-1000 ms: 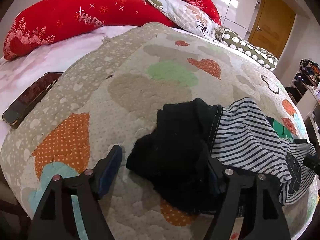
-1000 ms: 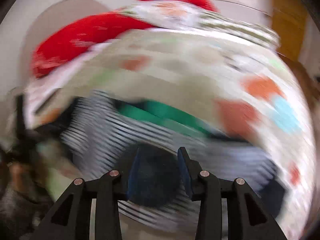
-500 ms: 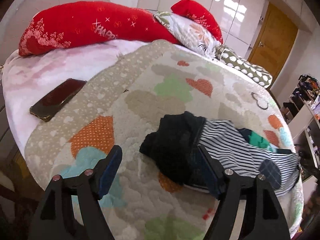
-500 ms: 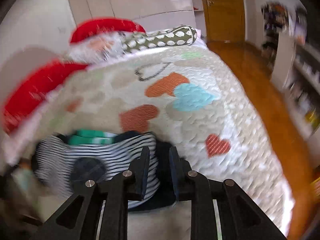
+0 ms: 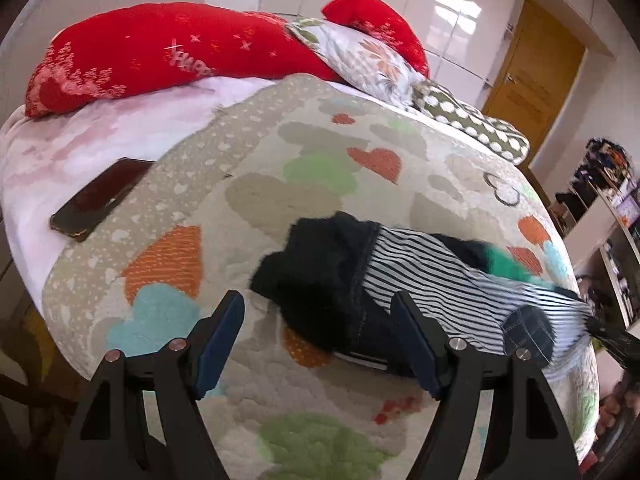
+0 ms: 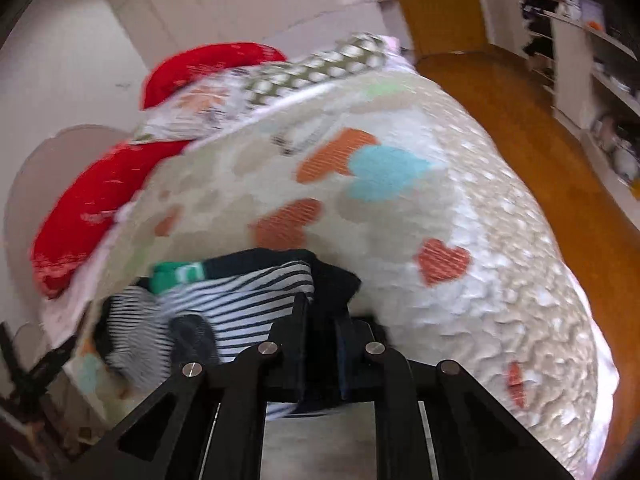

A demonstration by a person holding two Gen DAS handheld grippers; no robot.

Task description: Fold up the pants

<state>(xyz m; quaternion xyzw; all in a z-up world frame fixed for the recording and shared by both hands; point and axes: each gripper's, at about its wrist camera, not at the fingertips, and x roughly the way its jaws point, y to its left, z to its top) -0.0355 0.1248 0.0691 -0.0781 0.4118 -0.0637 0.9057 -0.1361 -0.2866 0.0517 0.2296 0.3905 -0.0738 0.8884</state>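
You are at the start of the fold: the striped black-and-white pants with the fuzzy dark lining (image 5: 432,280) lie bunched on the heart-patterned quilted bedspread (image 5: 280,184), not yet laid flat. Your right gripper (image 6: 322,320) has its jaws drawn nearly together on the dark edge of the pants, with striped cloth just to the left of the jaws. Your left gripper (image 5: 320,340) hangs with its jaws spread wide; the dark crumpled end of the pants sits between and just ahead of them, apparently untouched.

The next move probably calls for you to bring the left jaws onto that dark end, pinch it, and draw the two ends apart so the garment lies flat.

Against half a second ago, your left gripper has backed off a little and shows more bedspread beneath it. The right jaws have closed further, and the cloth there has been pulled taut towards you.
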